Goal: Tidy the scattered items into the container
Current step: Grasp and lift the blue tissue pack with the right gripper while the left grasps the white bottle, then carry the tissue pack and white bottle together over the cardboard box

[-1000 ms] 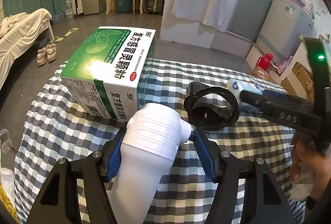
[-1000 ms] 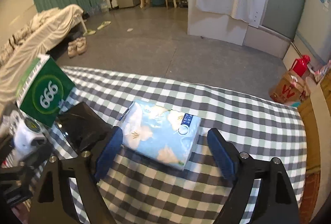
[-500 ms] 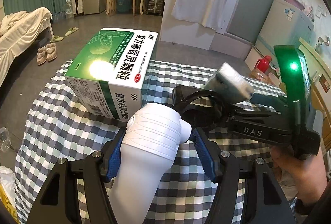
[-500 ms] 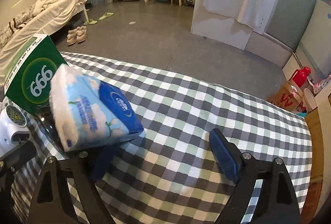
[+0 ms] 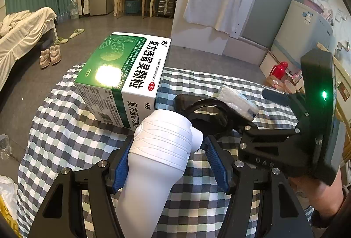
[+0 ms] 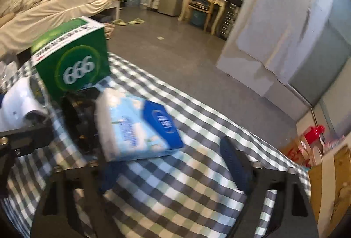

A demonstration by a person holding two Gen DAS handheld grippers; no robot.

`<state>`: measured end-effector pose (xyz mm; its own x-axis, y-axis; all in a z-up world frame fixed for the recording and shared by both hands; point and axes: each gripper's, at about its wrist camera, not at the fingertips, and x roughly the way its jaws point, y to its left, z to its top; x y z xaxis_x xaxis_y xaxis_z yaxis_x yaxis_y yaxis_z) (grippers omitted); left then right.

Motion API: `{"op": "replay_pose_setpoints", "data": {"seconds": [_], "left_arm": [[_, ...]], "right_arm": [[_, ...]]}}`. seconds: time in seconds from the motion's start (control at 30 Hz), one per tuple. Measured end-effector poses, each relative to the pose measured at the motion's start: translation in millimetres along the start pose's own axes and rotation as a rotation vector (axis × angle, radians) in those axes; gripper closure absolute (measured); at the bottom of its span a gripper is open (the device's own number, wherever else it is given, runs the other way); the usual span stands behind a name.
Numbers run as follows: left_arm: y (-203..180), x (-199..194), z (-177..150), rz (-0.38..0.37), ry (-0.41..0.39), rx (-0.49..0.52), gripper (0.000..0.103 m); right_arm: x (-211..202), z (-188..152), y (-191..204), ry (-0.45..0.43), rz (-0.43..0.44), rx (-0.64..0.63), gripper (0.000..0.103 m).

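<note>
My left gripper (image 5: pixel 166 145) is shut on a white hair-dryer-shaped device (image 5: pixel 162 150) and holds it above the checked tablecloth (image 5: pixel 65 128). Behind it stand a green and white medicine box (image 5: pixel 127 75) and a black round-rimmed container (image 5: pixel 208 110). A blue tissue pack (image 6: pixel 136 128) lies tilted against the left finger of my right gripper (image 6: pixel 166 161), over the black container (image 6: pixel 79 119). The right finger (image 6: pixel 232 161) stands apart from the pack. The right jaws are closing, with only the pack's edge between them. The pack (image 5: pixel 237 99) shows above the container's rim in the left wrist view.
The table's far edge drops to a grey floor with a bed (image 5: pixel 19 40), slippers and a dressing table. A red flask (image 5: pixel 278 71) and cardboard boxes stand on the floor at the right. A hand (image 5: pixel 318 189) holds the right gripper.
The tissue pack went from flat on the cloth between the right fingers to tipped up on the left finger, and the right gripper swung left and rolled toward the black container. Left gripper unchanged.
</note>
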<state>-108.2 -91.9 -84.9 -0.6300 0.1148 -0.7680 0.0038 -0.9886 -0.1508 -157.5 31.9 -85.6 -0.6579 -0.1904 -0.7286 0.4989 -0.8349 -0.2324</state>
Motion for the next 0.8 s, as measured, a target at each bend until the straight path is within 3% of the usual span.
{"op": "replay_pose_setpoints", "data": {"seconds": [0.03, 0.17, 0.53, 0.8], "left_arm": [[0.2, 0.1, 0.0, 0.000, 0.000, 0.000, 0.038], [0.2, 0.0, 0.1, -0.001, 0.000, 0.001, 0.038], [-8.9, -6.7, 3.9, -0.001, -0.018, 0.012, 0.038], [-14.6, -18.5, 7.9, -0.007, -0.039, 0.019, 0.038]], "right_arm": [[0.8, 0.4, 1.5, 0.009, 0.012, -0.004, 0.068], [2.0, -1.9, -6.5, 0.028, 0.080, 0.044, 0.083], [-30.1, -6.4, -43.8, -0.053, 0.191, 0.206, 0.084], [-67.5, -14.9, -65.4, -0.120, 0.211, 0.281, 0.084]]}}
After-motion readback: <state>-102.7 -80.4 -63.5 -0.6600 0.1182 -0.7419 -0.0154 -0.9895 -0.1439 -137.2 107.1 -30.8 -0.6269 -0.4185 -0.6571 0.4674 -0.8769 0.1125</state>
